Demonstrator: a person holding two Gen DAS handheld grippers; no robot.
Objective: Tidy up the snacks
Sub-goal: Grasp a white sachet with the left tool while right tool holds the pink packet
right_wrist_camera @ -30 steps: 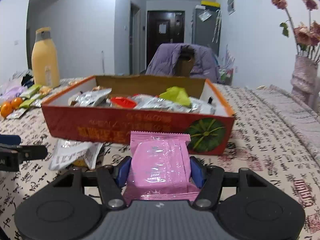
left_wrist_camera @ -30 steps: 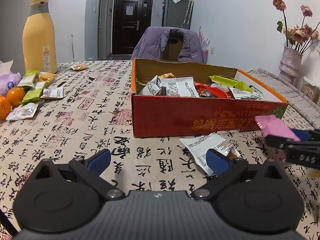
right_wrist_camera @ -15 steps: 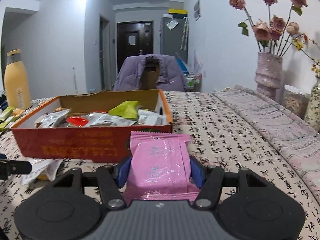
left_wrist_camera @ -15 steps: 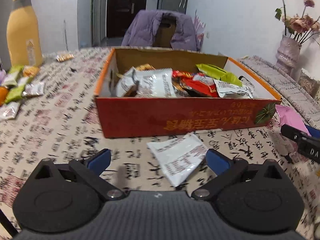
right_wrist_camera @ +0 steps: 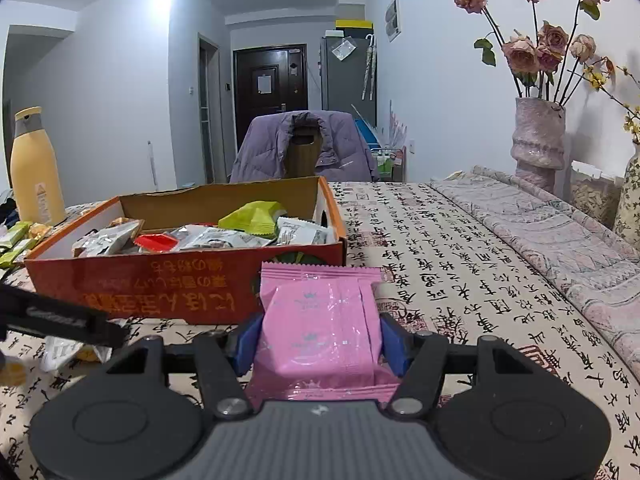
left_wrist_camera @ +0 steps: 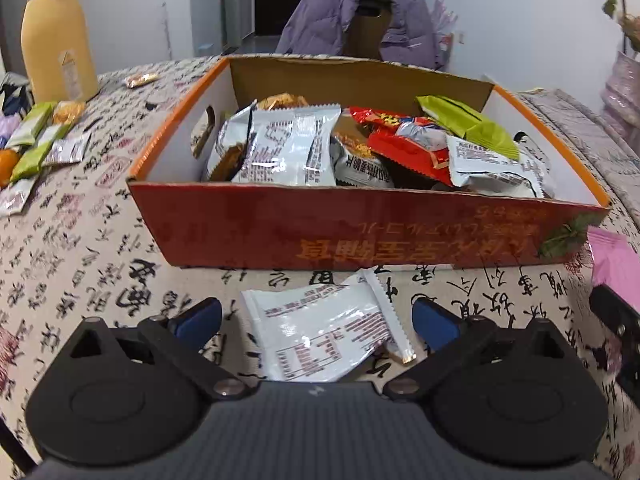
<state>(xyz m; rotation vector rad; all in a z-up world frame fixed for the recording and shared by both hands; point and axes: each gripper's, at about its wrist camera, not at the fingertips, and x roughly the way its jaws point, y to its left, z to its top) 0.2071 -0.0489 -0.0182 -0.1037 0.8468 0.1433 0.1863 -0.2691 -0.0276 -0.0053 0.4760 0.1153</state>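
An orange cardboard box [left_wrist_camera: 360,236] holds several snack packets and stands on the calligraphy-print tablecloth. My left gripper [left_wrist_camera: 316,320] is open, its blue fingers on either side of a white snack packet [left_wrist_camera: 320,336] that lies on the cloth just in front of the box. My right gripper [right_wrist_camera: 322,340] is shut on a pink snack packet [right_wrist_camera: 320,320], held right of the box [right_wrist_camera: 180,292] near its front corner. The pink packet also shows at the right edge of the left wrist view [left_wrist_camera: 612,260].
A yellow bottle [left_wrist_camera: 56,36] stands at the far left, with green and silver packets [left_wrist_camera: 36,144] and an orange [left_wrist_camera: 6,162] near it. A chair with a purple jacket [left_wrist_camera: 360,20] stands behind the table. A vase of dried roses [right_wrist_camera: 538,140] stands at the right.
My left gripper has moved right and closer, so the white packet now lies between its open fingers. My right gripper has swung right of the box with the pink packet still held.
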